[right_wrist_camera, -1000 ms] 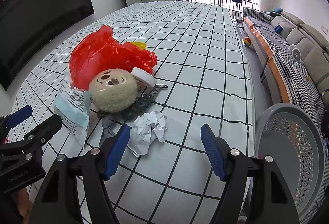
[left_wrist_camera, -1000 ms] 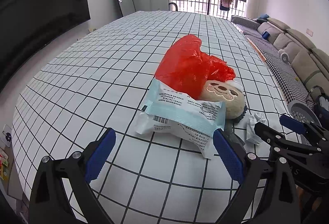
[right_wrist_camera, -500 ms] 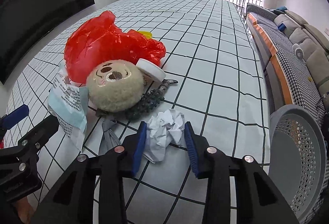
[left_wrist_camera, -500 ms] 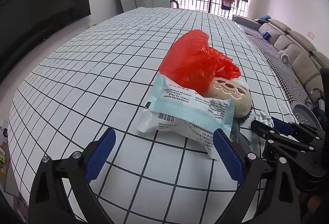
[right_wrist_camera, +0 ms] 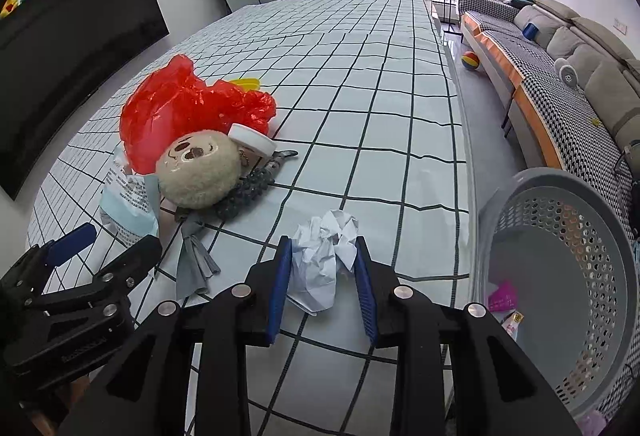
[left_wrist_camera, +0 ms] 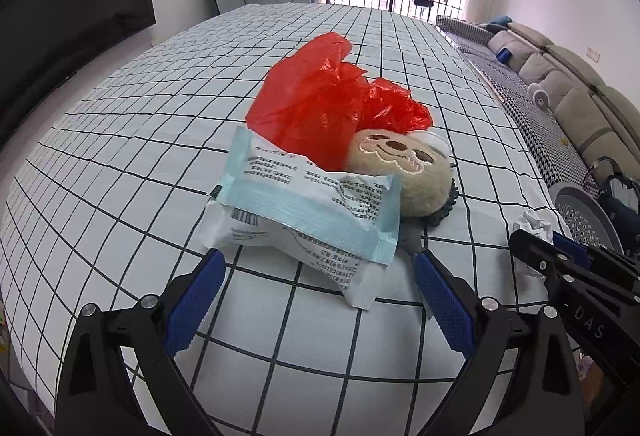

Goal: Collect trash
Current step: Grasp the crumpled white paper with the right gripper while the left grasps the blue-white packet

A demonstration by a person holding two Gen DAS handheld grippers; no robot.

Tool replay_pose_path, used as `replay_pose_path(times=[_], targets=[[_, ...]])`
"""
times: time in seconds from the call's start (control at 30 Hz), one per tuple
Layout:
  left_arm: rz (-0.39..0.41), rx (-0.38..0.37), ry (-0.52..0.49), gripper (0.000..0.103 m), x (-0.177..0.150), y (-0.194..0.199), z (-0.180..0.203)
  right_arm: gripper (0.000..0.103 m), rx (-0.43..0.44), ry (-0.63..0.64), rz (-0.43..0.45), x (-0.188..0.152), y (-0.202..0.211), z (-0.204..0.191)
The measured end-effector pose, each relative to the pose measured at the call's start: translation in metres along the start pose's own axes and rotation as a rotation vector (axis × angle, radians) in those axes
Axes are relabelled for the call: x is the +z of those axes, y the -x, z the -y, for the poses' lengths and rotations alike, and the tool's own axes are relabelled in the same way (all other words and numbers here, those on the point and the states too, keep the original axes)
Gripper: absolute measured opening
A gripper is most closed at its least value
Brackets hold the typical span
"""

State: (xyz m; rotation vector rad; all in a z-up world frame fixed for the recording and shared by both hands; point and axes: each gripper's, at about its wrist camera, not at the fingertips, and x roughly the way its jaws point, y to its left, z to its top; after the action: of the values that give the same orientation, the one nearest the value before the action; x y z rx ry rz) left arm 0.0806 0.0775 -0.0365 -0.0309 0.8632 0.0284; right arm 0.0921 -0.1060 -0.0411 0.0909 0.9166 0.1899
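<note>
On the checked tabletop [left_wrist_camera: 120, 139], the left hand-held gripper [left_wrist_camera: 316, 300] is spread wide just short of a wrapper [left_wrist_camera: 304, 211]. Behind the wrapper lie a red bag [left_wrist_camera: 320, 107] and a plush head [left_wrist_camera: 404, 171]. Further right, the right hand-held gripper [right_wrist_camera: 322, 276] pinches a crumpled paper ball [right_wrist_camera: 324, 256] between its blue pads, just above the tabletop. A grey perforated basket [right_wrist_camera: 592, 236] stands off the tabletop's right edge.

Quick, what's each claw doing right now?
Left claw: open, holding nothing.
Right claw: shut on the crumpled white paper ball.
</note>
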Motion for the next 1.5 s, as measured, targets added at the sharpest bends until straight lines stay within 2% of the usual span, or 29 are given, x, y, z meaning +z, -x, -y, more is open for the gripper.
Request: replay_pose_path(times=[0.27,0.8,1.1,1.3,1.5], targets=[[-0.042,0.043,0.025,0.094,0.002,-0.012,-0.007,0.03,0.01,-0.008,0.026,-0.003,0.014,0.001],[-0.018,0.168,0.134,0.094,-0.004,0.005,-0.077,0.03,0.042,0.023,0.035,-0.005,0.02,-0.019],[0.016,0.148,0.137,0.094,0.005,0.016,-0.075,0.03,0.044,0.016,0.044,-0.006,0.023,-0.014],[0.004,0.118,0.134,0.094,0.021,0.001,-0.068,0.03,0.044,0.001,0.041,-0.004,0.02,-0.007],[-0.024,0.126,0.14,0.094,0.035,-0.023,-0.064,0.03,0.047,-0.014,0.036,-0.001,0.016,0.001]])
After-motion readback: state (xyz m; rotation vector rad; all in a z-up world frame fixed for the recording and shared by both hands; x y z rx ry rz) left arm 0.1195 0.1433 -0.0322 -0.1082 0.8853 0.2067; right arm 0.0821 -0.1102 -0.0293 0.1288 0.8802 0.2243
